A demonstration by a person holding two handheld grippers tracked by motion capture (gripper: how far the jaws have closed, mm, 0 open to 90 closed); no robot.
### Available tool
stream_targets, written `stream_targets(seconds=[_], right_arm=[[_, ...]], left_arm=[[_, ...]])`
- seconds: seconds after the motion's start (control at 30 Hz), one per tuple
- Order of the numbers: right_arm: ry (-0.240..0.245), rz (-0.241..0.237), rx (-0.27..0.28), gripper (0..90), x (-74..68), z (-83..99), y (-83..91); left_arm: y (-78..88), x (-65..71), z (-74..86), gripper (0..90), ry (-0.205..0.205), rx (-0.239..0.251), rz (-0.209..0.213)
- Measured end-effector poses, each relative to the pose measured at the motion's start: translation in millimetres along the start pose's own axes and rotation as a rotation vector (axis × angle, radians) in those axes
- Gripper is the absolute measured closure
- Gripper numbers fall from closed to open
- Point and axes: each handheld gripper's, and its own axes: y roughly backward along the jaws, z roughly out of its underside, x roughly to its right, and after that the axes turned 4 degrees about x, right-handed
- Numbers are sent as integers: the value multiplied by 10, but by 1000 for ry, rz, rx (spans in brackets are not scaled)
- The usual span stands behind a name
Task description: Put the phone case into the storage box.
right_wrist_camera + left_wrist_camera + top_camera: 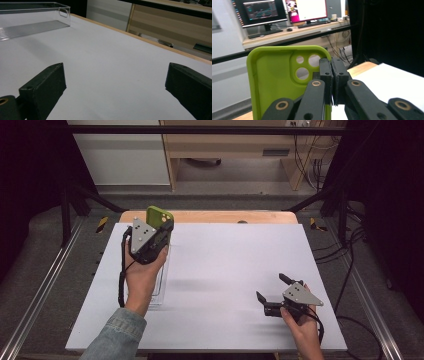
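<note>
Left gripper (159, 231): raised above the white table (230, 270) at its far left part, held in the person's left hand (141, 270). Its jaws are pressed together on the edge of a green phone case (159, 215), pinching the case wall beside the camera cut-out. In the left gripper view the case (274, 82) stands upright just left of the jaws, its hollow inner side facing the camera, with three round lens openings near the clamped edge. The gripper (332, 82) meets the case at its right rim; the case top rises above the jaw tips.

Clear plastic bin (161, 280): lies on the table directly below the left gripper and hand. Contents cannot be told in the high view. In the right gripper view the bin (32, 22) sits well ahead and to the left of the jaws, with a handle slot in its end wall.

Right gripper (272, 292): low over the near right part of the table, held in the right hand (302, 327). Jaws spread wide, nothing between them; bare white table surface lies between and ahead of them (115, 85).

Beyond the left gripper: a desk with computer monitors (279, 11).
</note>
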Motion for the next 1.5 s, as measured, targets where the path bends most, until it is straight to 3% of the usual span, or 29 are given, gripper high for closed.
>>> stream_targets(seconds=[0.13, 0.57, 0.83, 1.17, 1.5], right_arm=[[-4, 0, 1, 35, 2, -1, 4], [-34, 23, 31, 35, 2, 10, 49], [-68, 53, 48, 34, -10, 10, 150], [-52, 61, 48, 35, -27, 20, 147], [-48, 53, 45, 34, -25, 21, 135]], left_arm=[[-5, -72, 28, 877, 58, -1, -14], [-26, -165, 62, 877, 86, 9, -50], [-37, -248, 80, 877, 148, 21, -82], [-83, -308, 133, 877, 193, 27, -100], [-55, -397, 155, 877, 206, 29, -132]])
